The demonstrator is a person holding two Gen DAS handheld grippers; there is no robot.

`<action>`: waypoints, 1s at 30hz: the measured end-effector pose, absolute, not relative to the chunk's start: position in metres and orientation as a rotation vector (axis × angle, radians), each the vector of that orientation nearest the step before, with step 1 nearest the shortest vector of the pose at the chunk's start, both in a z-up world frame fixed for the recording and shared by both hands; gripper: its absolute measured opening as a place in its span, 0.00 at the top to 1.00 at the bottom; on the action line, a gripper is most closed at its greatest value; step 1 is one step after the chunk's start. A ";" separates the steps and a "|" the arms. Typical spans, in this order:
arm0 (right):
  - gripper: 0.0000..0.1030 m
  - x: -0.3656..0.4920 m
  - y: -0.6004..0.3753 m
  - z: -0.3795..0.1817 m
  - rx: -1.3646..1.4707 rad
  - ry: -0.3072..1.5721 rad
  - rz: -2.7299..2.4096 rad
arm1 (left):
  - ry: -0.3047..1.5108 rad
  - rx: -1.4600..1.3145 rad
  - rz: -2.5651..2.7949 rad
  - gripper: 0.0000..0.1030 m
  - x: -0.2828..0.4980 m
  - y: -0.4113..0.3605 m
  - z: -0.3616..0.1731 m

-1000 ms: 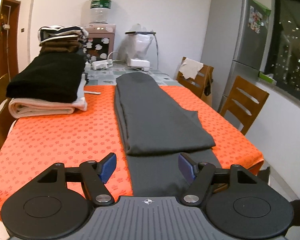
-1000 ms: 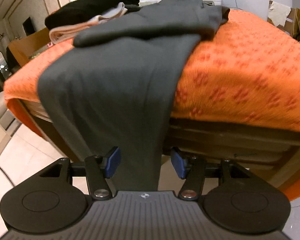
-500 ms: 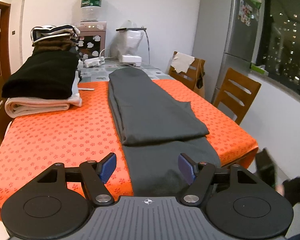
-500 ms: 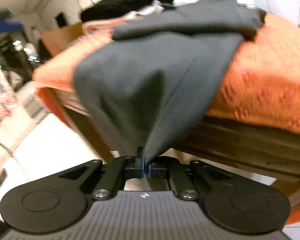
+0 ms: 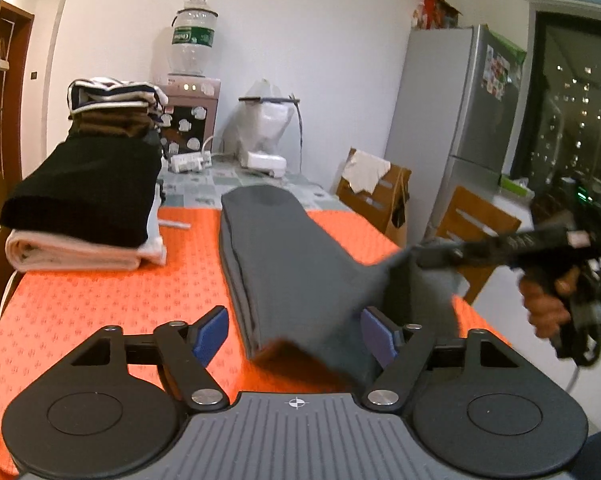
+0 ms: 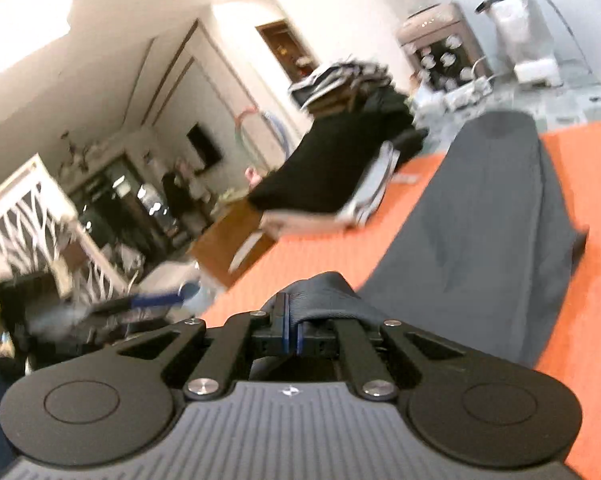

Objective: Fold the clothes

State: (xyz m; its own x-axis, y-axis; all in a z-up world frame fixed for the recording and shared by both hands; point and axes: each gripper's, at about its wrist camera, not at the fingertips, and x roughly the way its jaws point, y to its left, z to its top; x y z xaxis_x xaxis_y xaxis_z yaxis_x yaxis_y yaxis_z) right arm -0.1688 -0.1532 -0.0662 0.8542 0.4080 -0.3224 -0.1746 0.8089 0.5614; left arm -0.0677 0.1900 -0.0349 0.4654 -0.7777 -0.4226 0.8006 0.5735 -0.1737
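Note:
A long dark grey garment point(image 5: 284, 256) lies lengthwise on the orange tablecloth point(image 5: 100, 304). My right gripper point(image 6: 291, 334) is shut on the garment's near end point(image 6: 328, 292) and holds it lifted above the table. In the left wrist view the right gripper point(image 5: 420, 254) shows at the right, pulling the grey cloth up and taut. My left gripper point(image 5: 294, 334) is open and empty at the table's near edge, its blue pads either side of the lifted cloth.
A stack of folded clothes point(image 5: 88, 196) sits at the table's left, also in the right wrist view point(image 6: 340, 160). Wooden chairs point(image 5: 472, 224) and a fridge point(image 5: 468, 120) stand to the right. A water dispenser point(image 5: 190, 80) stands behind the table.
My right gripper closed on the hanging end of the grey garment and lifted it from below the table edge up over the table. The left gripper stayed open and moved closer.

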 end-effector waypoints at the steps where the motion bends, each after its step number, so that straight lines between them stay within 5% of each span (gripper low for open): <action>1: 0.96 -0.156 -0.166 -0.061 0.556 0.453 0.310 | 0.485 0.050 -0.964 0.22 -0.063 0.184 -0.033; 6: 0.95 -0.083 -0.214 -0.076 0.619 0.574 0.251 | 0.489 0.024 -0.920 0.12 -0.042 0.155 -0.029; 12: 0.91 -0.024 -0.242 -0.129 0.717 0.783 0.164 | 0.598 -0.001 -0.881 0.13 -0.023 0.129 -0.046; 14: 0.88 -0.021 -0.245 -0.138 0.718 0.809 0.178 | 0.648 -0.007 -0.877 0.19 -0.020 0.124 -0.058; 19: 0.59 -0.042 -0.241 -0.137 0.722 0.811 0.207 | 0.759 -0.045 -0.896 0.40 -0.010 0.111 -0.084; 23: 0.55 -0.058 -0.235 -0.123 0.686 0.810 0.211 | 0.837 -0.116 -0.940 0.50 0.002 0.102 -0.100; 30: 0.55 -0.101 -0.222 -0.094 0.565 0.811 0.171 | 0.884 -0.084 -1.025 0.51 0.008 0.073 -0.114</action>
State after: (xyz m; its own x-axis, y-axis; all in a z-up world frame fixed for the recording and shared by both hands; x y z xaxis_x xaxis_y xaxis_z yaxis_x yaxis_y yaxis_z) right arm -0.1012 -0.2219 -0.0938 0.6846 0.3538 -0.6373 0.0670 0.8401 0.5383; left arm 0.0077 0.0728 -0.1143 0.2162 -0.7701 -0.6002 0.7063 0.5478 -0.4484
